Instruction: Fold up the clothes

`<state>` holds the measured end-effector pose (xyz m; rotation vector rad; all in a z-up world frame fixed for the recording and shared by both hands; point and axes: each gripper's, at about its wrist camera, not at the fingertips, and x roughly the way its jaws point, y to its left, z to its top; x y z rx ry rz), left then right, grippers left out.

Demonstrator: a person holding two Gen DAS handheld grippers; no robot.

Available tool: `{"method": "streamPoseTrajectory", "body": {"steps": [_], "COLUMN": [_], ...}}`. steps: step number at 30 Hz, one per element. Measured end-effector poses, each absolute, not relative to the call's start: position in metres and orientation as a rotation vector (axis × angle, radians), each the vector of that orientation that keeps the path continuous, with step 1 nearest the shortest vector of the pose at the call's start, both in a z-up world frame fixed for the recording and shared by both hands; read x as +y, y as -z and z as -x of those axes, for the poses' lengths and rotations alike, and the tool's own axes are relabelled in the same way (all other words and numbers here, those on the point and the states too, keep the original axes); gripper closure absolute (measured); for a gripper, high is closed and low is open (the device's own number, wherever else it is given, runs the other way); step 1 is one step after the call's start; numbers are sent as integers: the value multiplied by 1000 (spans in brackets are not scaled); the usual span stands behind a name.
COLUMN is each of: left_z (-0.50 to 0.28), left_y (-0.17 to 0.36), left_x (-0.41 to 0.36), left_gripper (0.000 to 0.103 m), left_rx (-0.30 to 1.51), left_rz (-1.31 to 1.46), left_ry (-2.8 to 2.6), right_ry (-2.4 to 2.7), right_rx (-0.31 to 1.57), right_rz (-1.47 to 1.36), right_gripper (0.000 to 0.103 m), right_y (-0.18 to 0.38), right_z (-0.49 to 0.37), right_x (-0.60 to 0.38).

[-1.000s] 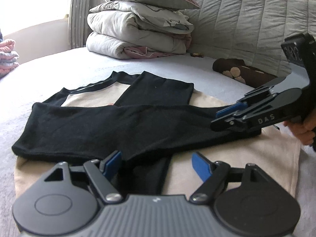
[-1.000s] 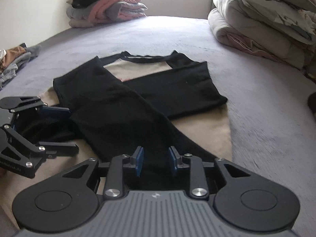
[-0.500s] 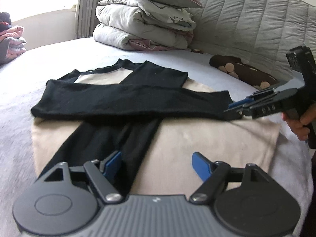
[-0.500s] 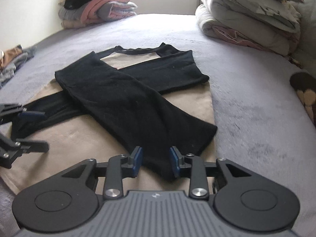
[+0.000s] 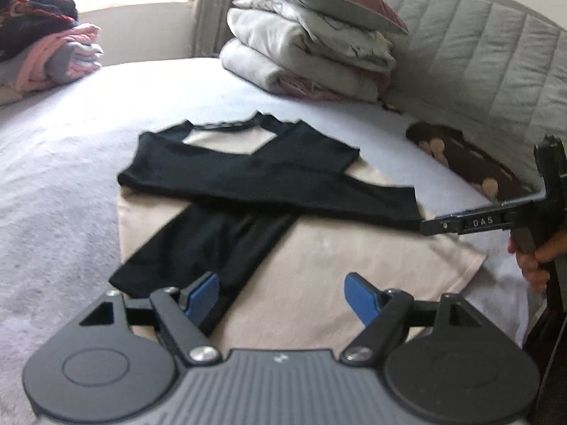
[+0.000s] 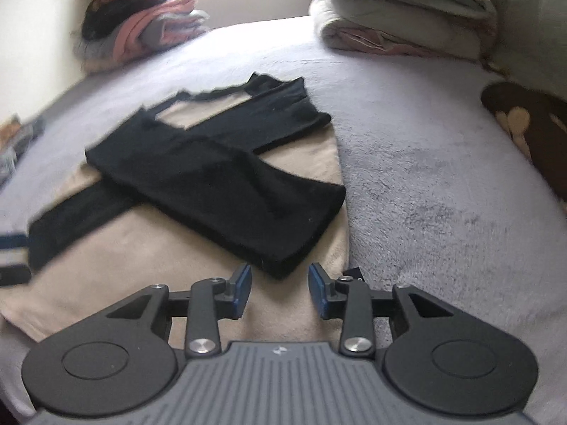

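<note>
A beige shirt [image 5: 319, 265] with black sleeves lies flat on the grey bed [image 5: 71, 163], neckline away from me. Both black sleeves [image 5: 269, 184] are folded in and cross over its body. My left gripper [image 5: 283, 294] hovers open over the near hem, with nothing between its blue pads; one sleeve end lies just past its left finger. My right gripper [image 6: 280, 287] has its jaws opening. The other sleeve's cuff [image 6: 283, 262] lies just ahead of its tips, untouched. In the left wrist view the right gripper [image 5: 430, 227] sits at that cuff, held by a hand [image 5: 531, 262].
Folded duvets and a pillow [image 5: 312, 46] are stacked against the quilted headboard [image 5: 478, 53]. A pile of clothes [image 5: 46, 53] sits at the far left by the window. A brown patterned cushion [image 6: 531, 124] lies to the right of the shirt.
Both grippers have drawn back from the shirt, so more of it shows. The right gripper has widened and the sleeve cuff that was between its fingers now lies ahead of them.
</note>
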<state>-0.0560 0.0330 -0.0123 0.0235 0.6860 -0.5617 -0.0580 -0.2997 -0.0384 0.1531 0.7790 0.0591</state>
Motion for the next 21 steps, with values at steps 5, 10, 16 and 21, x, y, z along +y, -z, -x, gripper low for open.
{"method": "streamPoseTrajectory", "body": {"steps": [5,10,16,21], "left_z": [71,85,96,91], "left_y": [3,6,22,29], "left_x": [39,44,50,46], "left_gripper": [23,22,21,21], "left_rx": [684,671,615,599], "left_rz": [-7,-40,-26,-8], "left_ry": [509,466,366,346], "right_ry": [-38,-9,-7,-6], "right_rx": [707,673,710,688], "right_rz": [-215,-140,-83,44], "right_gripper": [58,56,51,51], "right_y": [25,17,31,39], "right_z": [66,78,88,100], "right_x": [-302,-290,-283,-264]}}
